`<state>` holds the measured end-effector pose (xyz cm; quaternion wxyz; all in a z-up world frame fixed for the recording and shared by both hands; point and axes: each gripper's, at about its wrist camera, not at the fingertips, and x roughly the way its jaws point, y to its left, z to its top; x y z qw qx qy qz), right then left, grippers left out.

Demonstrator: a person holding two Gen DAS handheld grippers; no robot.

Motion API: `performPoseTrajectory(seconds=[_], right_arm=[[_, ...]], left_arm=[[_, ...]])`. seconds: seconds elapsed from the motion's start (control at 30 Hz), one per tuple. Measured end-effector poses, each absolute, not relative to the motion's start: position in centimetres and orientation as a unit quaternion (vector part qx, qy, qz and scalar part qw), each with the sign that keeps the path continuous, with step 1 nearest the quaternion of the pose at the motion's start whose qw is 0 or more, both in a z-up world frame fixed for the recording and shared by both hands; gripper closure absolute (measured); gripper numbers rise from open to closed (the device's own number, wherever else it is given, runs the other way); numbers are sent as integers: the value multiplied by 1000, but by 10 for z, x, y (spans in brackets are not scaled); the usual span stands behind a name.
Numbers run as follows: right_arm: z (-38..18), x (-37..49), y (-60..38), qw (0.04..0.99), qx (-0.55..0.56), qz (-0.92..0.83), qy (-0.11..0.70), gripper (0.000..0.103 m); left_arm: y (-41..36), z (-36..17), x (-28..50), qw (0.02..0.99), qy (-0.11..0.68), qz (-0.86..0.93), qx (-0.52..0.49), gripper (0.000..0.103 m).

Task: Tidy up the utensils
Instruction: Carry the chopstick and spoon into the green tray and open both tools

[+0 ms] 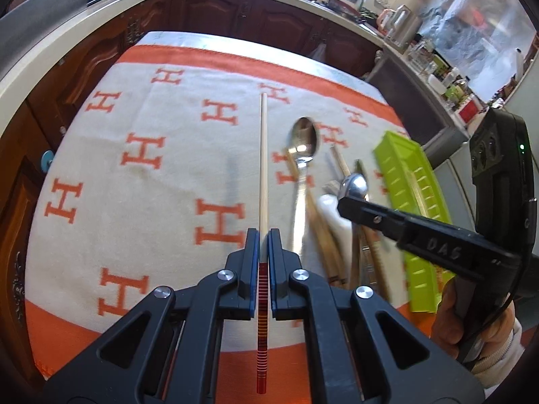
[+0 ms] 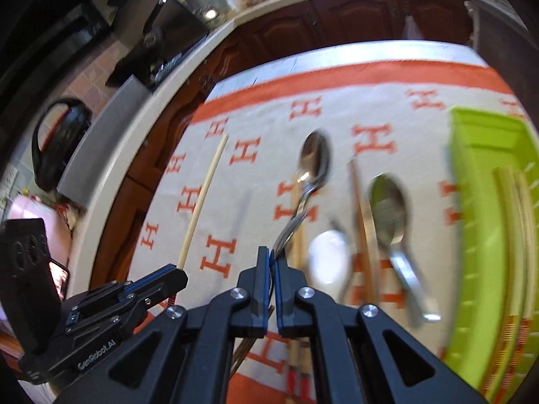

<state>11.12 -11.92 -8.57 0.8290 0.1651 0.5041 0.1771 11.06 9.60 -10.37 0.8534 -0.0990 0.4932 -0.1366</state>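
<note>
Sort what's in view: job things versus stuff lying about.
Job: chopstick in left gripper; spoon in right gripper; loose spoon; green tray.
Lying about: kettle; headphones.

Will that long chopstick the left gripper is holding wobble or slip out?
The chopstick looks stiff and straight, so it probably won't droop. It is thin and likely light. The left gripper pinches it near the striped end, so the long front part could swing a little. Its smooth, round shaft might slip or twist if bumped.
</note>
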Motion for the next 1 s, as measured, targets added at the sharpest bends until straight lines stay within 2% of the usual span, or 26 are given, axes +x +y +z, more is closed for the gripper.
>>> performPoseTrajectory(seconds=[0.23, 0.5, 0.73, 1.0], right_arm=[[-47, 99, -193, 857, 135, 136, 478, 101], [-57, 101, -253, 854, 93, 112, 499, 100], [-90, 110, -280, 834, 87, 114, 532, 100], [-113, 115, -300, 815, 119, 102, 557, 95]], left_arm=[[43, -67, 117, 853, 485, -173, -89, 100], [-53, -43, 124, 837, 496, -221, -68, 100], [-138, -58, 126, 806, 536, -248, -48, 100], [-177, -95, 133, 771, 584, -248, -46, 100]])
